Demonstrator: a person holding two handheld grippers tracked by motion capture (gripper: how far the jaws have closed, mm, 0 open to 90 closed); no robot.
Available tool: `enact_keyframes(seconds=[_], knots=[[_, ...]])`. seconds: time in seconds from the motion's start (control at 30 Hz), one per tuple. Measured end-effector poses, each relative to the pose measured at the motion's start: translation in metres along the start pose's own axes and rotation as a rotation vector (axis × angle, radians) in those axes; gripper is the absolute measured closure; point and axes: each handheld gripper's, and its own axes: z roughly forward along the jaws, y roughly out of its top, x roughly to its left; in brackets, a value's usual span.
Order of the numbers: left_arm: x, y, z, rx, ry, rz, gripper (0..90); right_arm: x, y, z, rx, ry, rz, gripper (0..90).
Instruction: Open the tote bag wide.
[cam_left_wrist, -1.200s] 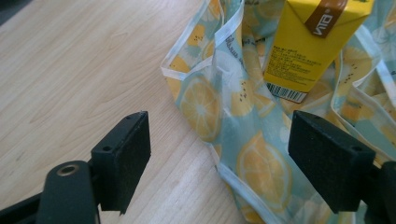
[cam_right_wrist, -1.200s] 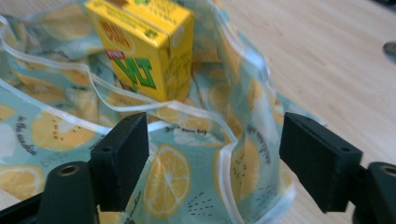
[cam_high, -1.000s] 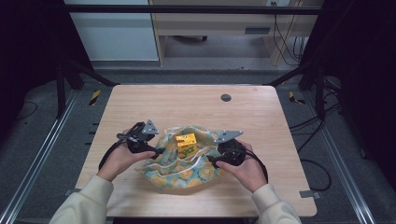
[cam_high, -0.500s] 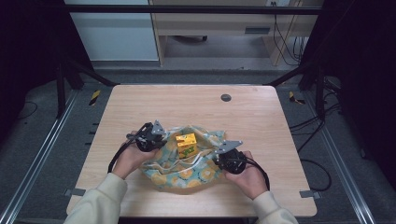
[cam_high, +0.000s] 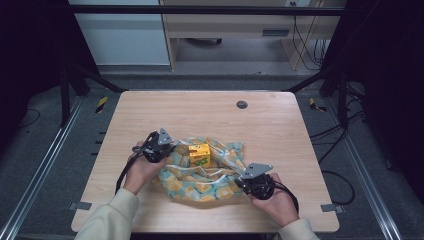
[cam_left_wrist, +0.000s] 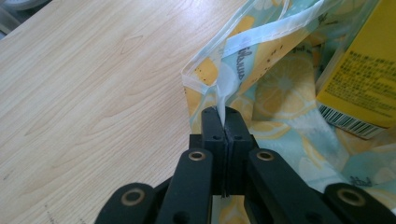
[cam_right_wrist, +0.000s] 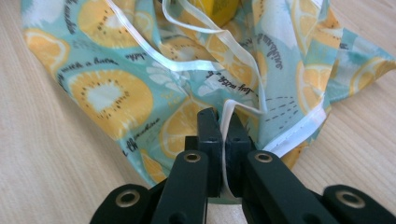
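A teal bag printed with orange slices (cam_high: 202, 175) lies crumpled at the table's near middle, and a small yellow carton (cam_high: 199, 154) stands on it. My left gripper (cam_high: 167, 148) is at the bag's left edge; its jaws have just closed and now pinch the bag's white-trimmed rim (cam_left_wrist: 219, 100). In that view the yellow carton (cam_left_wrist: 362, 79) sits to the right. My right gripper (cam_high: 240, 180) is at the bag's near right; its jaws have just closed onto a white strap (cam_right_wrist: 227, 116) of the teal bag (cam_right_wrist: 121, 93).
The wooden table (cam_high: 215, 115) has bare surface beyond the bag, with a round dark grommet (cam_high: 242, 104) near its far edge. Black frame legs and cables stand on the floor to the left and right.
Both grippers have shut on the bag's edges. My right hand has slid toward the near right of the bag and lower; the left one has dropped slightly at the left edge.
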Motion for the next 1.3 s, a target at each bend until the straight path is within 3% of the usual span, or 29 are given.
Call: enact_keyframes(seconds=[0.2,0.4,0.43,0.63,0.87,1.3], knots=[[0.001,-0.005,0.007,-0.016,0.004,-0.023,89.4,-0.007,-0.008,0.006,-0.002,0.008,0.013,88.7],[0.001,-0.011,0.014,-0.020,0.007,-0.031,89.5,-0.006,-0.013,0.008,-0.006,0.010,-0.028,88.9],[0.001,-0.013,0.017,-0.024,0.005,-0.046,89.5,-0.006,-0.013,0.008,-0.003,0.004,-0.036,88.9],[-0.001,-0.015,0.020,-0.023,0.016,-0.044,89.7,-0.003,-0.015,0.011,0.030,-0.019,-0.064,89.1],[-0.001,-0.017,0.023,-0.012,0.015,-0.040,89.7,-0.004,-0.018,0.018,0.074,-0.019,-0.061,89.3],[-0.001,-0.019,0.027,0.003,0.004,-0.054,89.7,-0.005,-0.018,0.020,0.079,-0.009,-0.044,89.4]])
